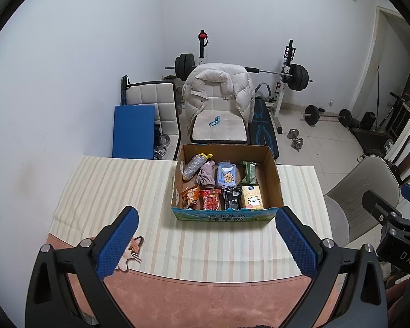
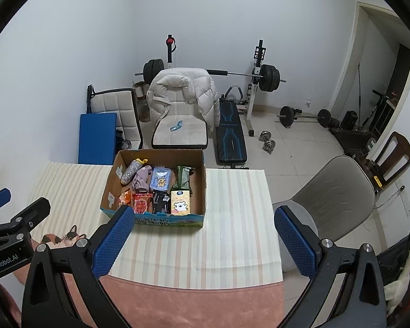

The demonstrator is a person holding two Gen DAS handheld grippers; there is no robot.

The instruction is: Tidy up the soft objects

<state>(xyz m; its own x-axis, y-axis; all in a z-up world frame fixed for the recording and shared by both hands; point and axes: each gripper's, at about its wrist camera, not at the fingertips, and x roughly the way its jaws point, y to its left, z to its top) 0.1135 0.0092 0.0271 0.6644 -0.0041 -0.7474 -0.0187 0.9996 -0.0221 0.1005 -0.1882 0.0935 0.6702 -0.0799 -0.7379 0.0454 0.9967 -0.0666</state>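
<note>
An open cardboard box [image 1: 273,180] [image 2: 202,180] stands on the far part of a striped tablecloth [image 1: 109,191] [image 2: 232,218]. It holds a glittery pouch [image 1: 194,166], a mauve cloth [image 1: 206,176], a blue tissue pack [image 1: 227,176], a green pack [image 1: 248,172], a yellow bear pack [image 1: 252,198], a red snack pack [image 1: 211,201] and other packets. My left gripper [image 1: 205,242] is open and empty, above the table in front of the box. My right gripper [image 2: 202,240] is open and empty, in front of the box and to its right.
A pink mat with a cat print [image 1: 131,248] covers the near table. Behind the table stand a chair with a white jacket [image 1: 218,90], a blue board [image 1: 134,131] and a weight bench with barbell [image 1: 295,73]. A grey chair [image 2: 333,194] stands at right.
</note>
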